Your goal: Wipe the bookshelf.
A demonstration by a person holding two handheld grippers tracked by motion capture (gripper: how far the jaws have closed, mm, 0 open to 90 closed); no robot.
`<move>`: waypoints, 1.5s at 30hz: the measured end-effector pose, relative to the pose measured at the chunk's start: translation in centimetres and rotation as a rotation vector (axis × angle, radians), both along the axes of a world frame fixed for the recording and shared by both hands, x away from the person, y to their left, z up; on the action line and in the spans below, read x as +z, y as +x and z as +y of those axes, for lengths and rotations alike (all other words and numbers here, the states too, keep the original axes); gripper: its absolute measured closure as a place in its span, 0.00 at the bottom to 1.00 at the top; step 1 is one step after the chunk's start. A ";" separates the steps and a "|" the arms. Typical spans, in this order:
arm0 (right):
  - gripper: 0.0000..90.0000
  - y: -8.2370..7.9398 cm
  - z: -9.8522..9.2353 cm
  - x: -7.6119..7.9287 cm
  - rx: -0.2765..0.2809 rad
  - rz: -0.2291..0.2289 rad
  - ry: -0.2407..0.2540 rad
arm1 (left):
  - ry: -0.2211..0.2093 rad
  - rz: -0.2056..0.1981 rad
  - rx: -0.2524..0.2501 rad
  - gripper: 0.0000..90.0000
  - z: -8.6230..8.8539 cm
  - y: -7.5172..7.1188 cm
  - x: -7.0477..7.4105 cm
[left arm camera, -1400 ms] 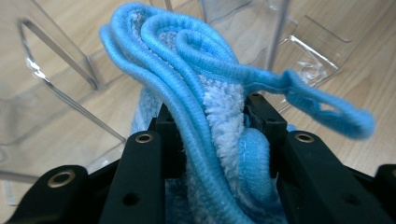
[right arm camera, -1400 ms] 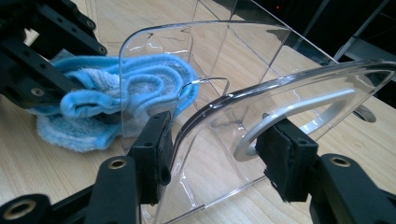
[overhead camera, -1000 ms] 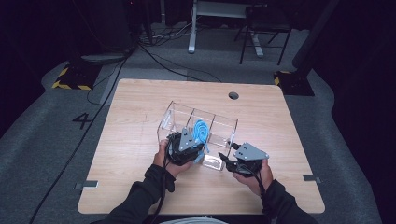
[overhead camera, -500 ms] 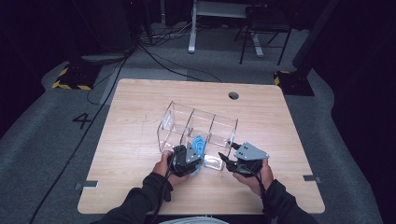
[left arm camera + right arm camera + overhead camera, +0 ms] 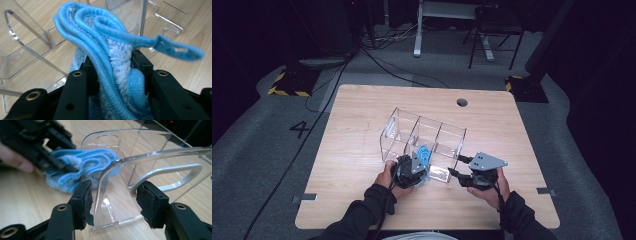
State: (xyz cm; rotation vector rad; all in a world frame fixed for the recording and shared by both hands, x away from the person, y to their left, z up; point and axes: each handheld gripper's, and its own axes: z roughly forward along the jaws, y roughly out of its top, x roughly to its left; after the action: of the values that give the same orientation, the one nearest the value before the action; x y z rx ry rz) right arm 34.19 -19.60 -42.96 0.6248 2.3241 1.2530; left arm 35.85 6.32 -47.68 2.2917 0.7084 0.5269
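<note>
Here, a folded fluffy blue cloth [image 5: 117, 62] with corded edges and a hanging loop

A light wooden table [image 5: 362, 130] with a round cable hole [image 5: 462, 102] near its far edge carries a clear acrylic organizer [image 5: 404, 131] with three compartments. The organizer stands near the table's middle, toward the near edge, set at an angle.
</note>
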 end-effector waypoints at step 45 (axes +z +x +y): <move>0.49 0.0 0.8 -0.2 0.096 -0.017 0.025 | -0.370 -0.117 -0.118 0.72 -3.1 -2.2 8.2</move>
State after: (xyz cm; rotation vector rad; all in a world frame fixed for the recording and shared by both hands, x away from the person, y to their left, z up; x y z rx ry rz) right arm 34.16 -18.85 -43.17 0.5135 2.3528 1.3265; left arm 33.64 3.21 -39.45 1.9273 0.5574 0.4309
